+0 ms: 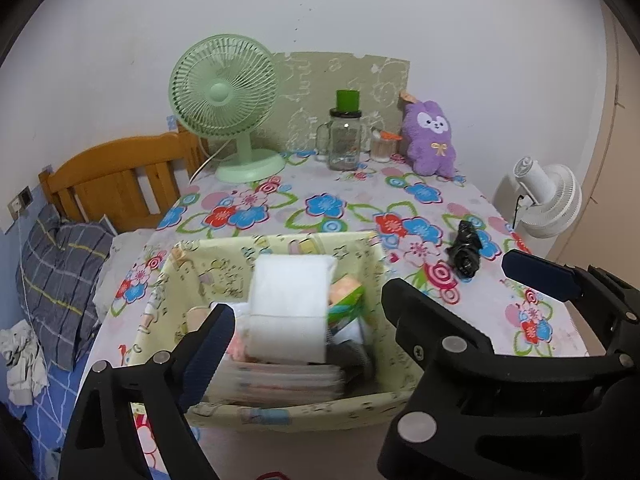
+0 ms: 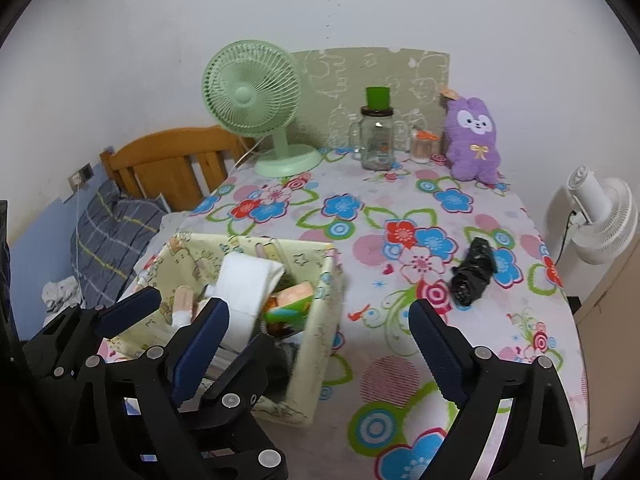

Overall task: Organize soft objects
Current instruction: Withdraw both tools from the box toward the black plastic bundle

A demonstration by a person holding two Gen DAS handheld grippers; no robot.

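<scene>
A pale yellow fabric basket (image 1: 276, 246) (image 2: 320, 320) sits on the flowered tablecloth near the front-left corner. It holds a folded white soft pack (image 1: 288, 304) (image 2: 244, 284), a green and orange packet (image 1: 346, 300) (image 2: 290, 304) and other soft items. My left gripper (image 1: 316, 312) hovers open over the basket with nothing between its pads. My right gripper (image 2: 318, 320) is open and empty, straddling the basket's right wall. The two grippers overlap side by side. A black crumpled bundle (image 1: 464, 252) (image 2: 474, 276) lies on the cloth to the right. A purple plush toy (image 1: 430, 140) (image 2: 474, 144) leans at the back.
A green desk fan (image 1: 224, 92), a glass jar with a green lid (image 1: 344, 140) and a small cup stand along the back wall. A white fan (image 1: 548, 200) stands off the table's right edge. A wooden headboard (image 1: 116, 176) and a plaid pillow (image 1: 60, 272) lie to the left.
</scene>
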